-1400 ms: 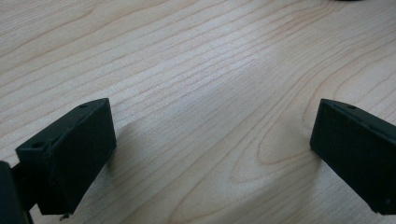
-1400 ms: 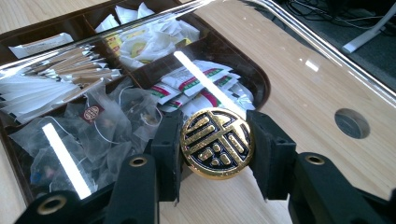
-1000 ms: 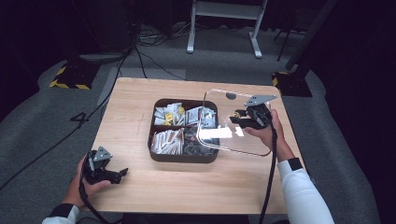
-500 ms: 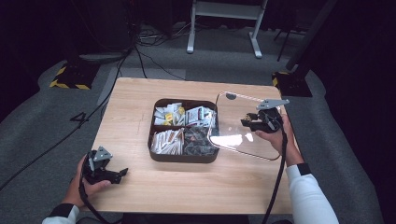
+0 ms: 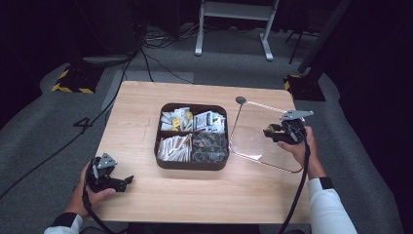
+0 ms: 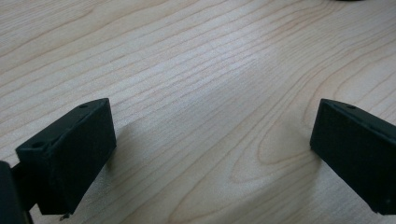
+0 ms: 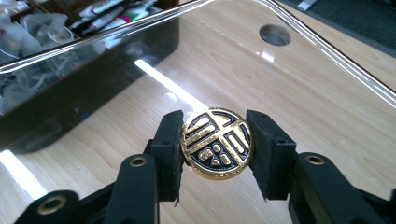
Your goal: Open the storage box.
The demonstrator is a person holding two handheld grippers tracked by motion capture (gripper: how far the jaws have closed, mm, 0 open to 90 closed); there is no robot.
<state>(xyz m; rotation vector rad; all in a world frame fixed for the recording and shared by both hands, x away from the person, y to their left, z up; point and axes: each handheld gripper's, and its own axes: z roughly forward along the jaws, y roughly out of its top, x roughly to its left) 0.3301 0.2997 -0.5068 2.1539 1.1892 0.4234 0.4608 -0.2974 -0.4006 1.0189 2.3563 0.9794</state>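
Observation:
A clear square lid [image 5: 253, 144] with a round gold-and-black knob [image 7: 215, 142] hangs just right of the dark four-compartment box [image 5: 192, 164]. My right gripper [image 5: 271, 132] is shut on that knob, a pad pressed against each side [image 7: 215, 135]. Through the lid [image 7: 299, 84] I see the wooden table and the box wall [image 7: 93, 88]. I cannot tell whether the lid touches the table. The box stands uncovered, with sachets and packets in its compartments. My left gripper [image 5: 124, 181] rests at the table's front left, open, with bare wood between its jaws [image 6: 212, 140].
A round cable hole [image 5: 240, 100] sits in the tabletop behind the lid, also visible in the right gripper view [image 7: 274, 34]. The table's right edge [image 5: 304, 161] runs close by my right hand. Cables and a white stand occupy the floor beyond.
My right gripper has carried the lid from over the box's right side out to the right and lower. The left gripper has stayed put.

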